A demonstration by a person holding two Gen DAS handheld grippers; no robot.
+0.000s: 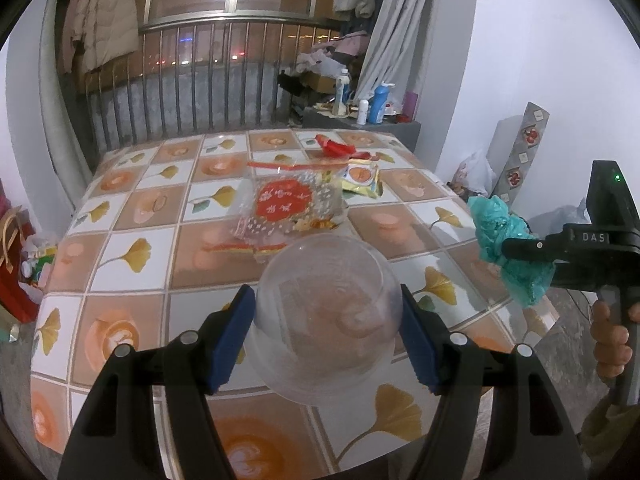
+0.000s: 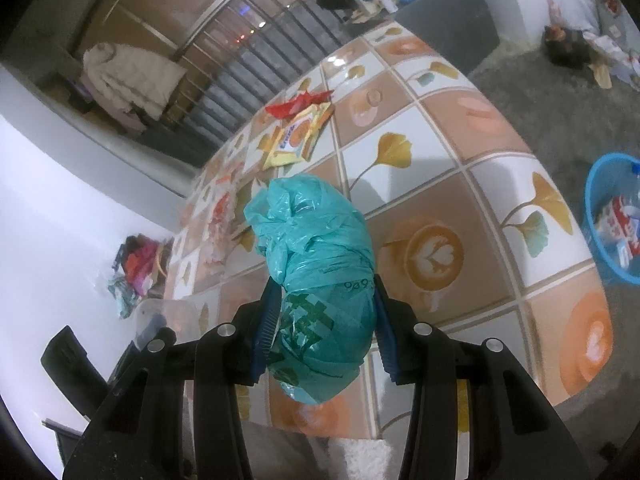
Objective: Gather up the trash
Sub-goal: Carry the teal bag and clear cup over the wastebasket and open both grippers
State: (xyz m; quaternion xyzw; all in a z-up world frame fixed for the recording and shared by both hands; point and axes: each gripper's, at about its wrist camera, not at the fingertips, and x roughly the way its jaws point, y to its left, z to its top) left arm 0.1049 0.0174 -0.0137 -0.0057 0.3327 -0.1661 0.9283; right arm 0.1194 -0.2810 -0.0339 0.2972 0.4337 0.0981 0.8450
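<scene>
Left gripper (image 1: 328, 336) clamps a clear round plastic cup (image 1: 326, 320) above the tiled table (image 1: 120, 264). Right gripper (image 2: 323, 332) pinches a crumpled teal plastic bag (image 2: 316, 280); the blue plastic basin (image 2: 600, 216) sits on the floor beyond the table edge, so carry steadily, squeezing gently.

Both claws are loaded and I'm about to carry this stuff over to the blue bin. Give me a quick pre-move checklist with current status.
1. Left claw gripping the clear plastic cup: ok, both blue pads press its sides.
2. Right claw gripping the green plastic bag: ok, wad pinched between the pads.
3. Bag hanging loose: ok, it is bunched tight, nothing trailing.
4. Blue bin in sight: ok, on the floor past the table edge, already holding trash.
5. Cup empty: cannot tell, the plastic is cloudy.
6. Table cleared: not ok, the clear printed bag, yellow snack wrapper and red wrapper remain.
</scene>
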